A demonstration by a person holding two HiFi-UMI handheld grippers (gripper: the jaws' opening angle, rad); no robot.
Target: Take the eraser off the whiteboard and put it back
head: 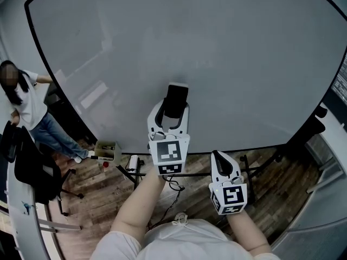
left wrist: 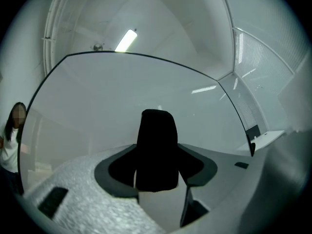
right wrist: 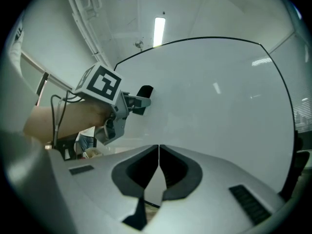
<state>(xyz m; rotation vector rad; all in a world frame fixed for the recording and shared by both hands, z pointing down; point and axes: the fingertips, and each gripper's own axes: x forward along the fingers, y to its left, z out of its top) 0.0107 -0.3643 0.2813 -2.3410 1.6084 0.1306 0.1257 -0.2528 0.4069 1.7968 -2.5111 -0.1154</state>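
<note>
A black eraser (head: 176,101) rests against the large whiteboard (head: 190,47) near its lower middle. My left gripper (head: 172,114) reaches up to the board and is shut on the eraser, one finger along each side. In the left gripper view the eraser (left wrist: 156,150) stands upright between the dark pads of that gripper (left wrist: 157,172), with the whiteboard (left wrist: 97,106) right behind it. My right gripper (head: 219,157) hangs lower and to the right, shut and holding nothing. In the right gripper view its jaws (right wrist: 159,155) meet, and the left gripper (right wrist: 114,106) with the eraser (right wrist: 145,90) shows at the board (right wrist: 219,106).
A person (head: 24,102) stands at the left beside the board's edge. A black chair with dark cloth (head: 32,167) is in front of them. A small box (head: 107,149) and stand legs (head: 133,169) sit on the wooden floor below the board.
</note>
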